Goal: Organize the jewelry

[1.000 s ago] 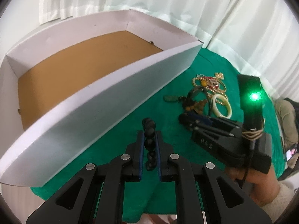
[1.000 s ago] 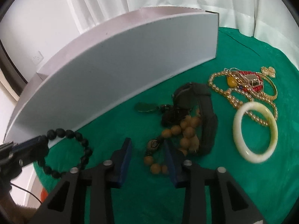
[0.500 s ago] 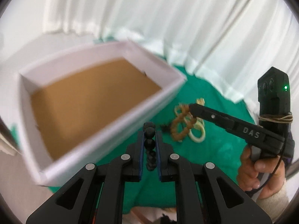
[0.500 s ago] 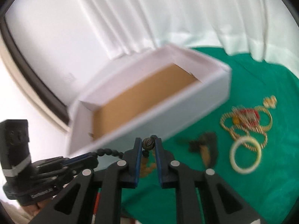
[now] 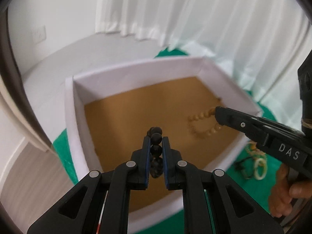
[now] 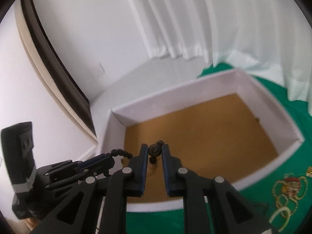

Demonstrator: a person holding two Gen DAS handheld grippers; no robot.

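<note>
Left wrist: left gripper [image 5: 156, 136] clamped on black bead bracelet [image 5: 156, 150], held over brown floor of white box [image 5: 136, 72]. Right gripper [image 5: 219, 115] at right, gripping tan bead bracelet [image 5: 200, 124], loop dangling inside box. Right wrist: right gripper [image 6: 155, 150] pinching a dark carved bead of that bracelet above box. Remaining jewelry pile [image 6: 288, 191] on green cloth [image 6: 292, 117], right of box.

A plain room in a home, it seems: white pleated curtains [image 5: 195, 19] hang behind a green-clothed bench [image 6: 292, 200], beside a white wall [image 6: 87, 29] with a socket plate [image 5: 40, 34].
</note>
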